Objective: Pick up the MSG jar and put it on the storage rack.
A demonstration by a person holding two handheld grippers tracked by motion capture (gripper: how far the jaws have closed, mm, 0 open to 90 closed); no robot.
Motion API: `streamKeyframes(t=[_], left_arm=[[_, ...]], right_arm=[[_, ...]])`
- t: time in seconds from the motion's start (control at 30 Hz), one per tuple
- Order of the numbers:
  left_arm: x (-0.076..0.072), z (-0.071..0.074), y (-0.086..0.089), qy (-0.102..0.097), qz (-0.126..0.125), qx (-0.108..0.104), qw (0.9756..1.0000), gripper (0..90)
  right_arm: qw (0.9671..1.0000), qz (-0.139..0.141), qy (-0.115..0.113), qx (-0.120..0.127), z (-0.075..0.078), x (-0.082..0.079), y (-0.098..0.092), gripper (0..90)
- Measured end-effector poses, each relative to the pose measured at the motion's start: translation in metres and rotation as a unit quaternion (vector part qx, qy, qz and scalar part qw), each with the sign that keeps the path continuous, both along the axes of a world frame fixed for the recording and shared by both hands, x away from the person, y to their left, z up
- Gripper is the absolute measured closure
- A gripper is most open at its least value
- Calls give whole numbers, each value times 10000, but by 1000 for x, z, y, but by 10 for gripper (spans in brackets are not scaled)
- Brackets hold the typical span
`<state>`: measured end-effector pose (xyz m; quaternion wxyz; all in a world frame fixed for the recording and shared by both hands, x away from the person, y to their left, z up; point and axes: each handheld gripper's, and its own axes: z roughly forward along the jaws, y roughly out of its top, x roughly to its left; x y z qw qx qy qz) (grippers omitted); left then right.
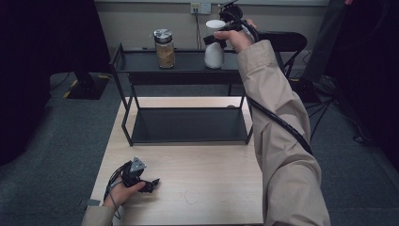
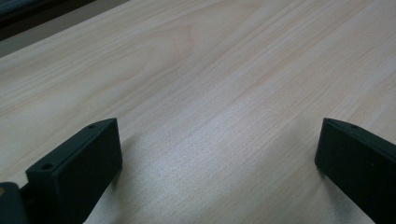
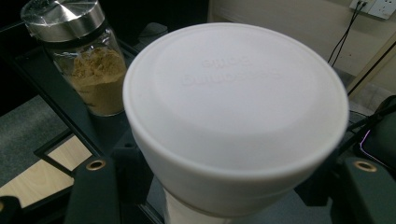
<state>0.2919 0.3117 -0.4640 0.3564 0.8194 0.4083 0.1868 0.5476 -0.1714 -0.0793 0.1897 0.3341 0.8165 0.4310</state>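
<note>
Right gripper (image 1: 217,37) is up at the rack's (image 1: 188,70) top shelf with its jaws either side of the white bottle (image 1: 214,52), just under the cap (image 3: 236,107); can't tell if they're actually pinching it or just bracketing it. Bottle sits on the shelf, well right of the spice jar (image 1: 164,48). Looks like a grasp or a release in progress. Either way: keep the bottle upright, move straight up or down, don't sweep left into the jar, and confirm the base is flat before letting go. Left gripper (image 1: 149,183) rests on the table (image 1: 211,179), jaws spread wide, holding nothing.
</note>
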Motion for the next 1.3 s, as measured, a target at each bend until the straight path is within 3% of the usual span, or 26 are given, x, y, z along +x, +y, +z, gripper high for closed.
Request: streamKeyframes(t=[0.7,0.8,1.07,1.3], left_arm=[[0,0,0,-1,2,-3,10000,0],[0,0,0,2,-5,7,10000,0],[0,0,0,1,3,-2,10000,0],[0,0,0,0,4,-6,10000,0]], right_arm=[[9999,-18,-135,3,-8,0,1,343],[9999,-26,-145,90,-10,-1,-2,333],[9997,-67,-157,181,-12,-9,-8,185],[9994,-49,-319,153,-17,-26,-16,80]])
